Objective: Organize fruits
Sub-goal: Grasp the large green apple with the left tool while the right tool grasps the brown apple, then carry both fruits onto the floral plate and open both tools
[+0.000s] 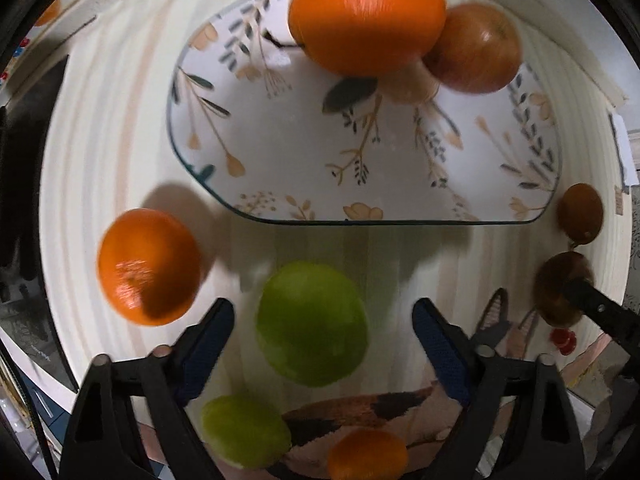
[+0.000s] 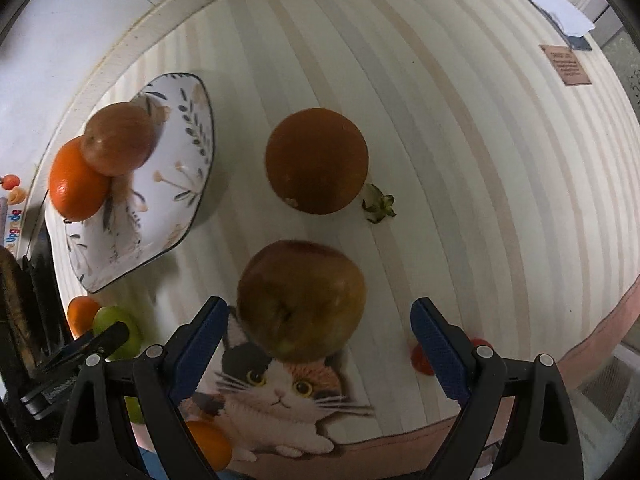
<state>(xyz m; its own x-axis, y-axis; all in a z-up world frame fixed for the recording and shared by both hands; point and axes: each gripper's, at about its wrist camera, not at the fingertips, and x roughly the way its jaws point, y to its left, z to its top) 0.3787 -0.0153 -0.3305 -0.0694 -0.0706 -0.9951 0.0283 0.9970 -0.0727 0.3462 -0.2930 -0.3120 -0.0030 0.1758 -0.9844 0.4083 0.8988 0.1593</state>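
Both grippers point straight down at a striped cream mat (image 2: 460,128) covering the surface. The left gripper (image 1: 323,322) has its jaws spread wide with a round green apple (image 1: 312,324) sitting between them on the mat, but the blue pads (image 1: 440,350) aren't touching it, so nothing's gripped. A round orange (image 1: 149,267) sits just left of it, and a second green apple (image 1: 245,431) and another small orange (image 1: 367,454) are lower down by the cat picture.

The white oval plate with a leaf and flower print (image 1: 280,152) lies just past the green apple and holds a big orange (image 1: 366,16) and a reddish-brown apple (image 1: 474,48) touching each other at its far end.

The right gripper (image 2: 319,322) is also wide open, hanging over a red-and-yellowish apple (image 2: 301,300) that rests between the jaws on the mat, pads clear of it on both sides. Beyond that is a dark reddish-brown round fruit (image 2: 317,160) with a small dried green calyx (image 2: 380,204) beside it.
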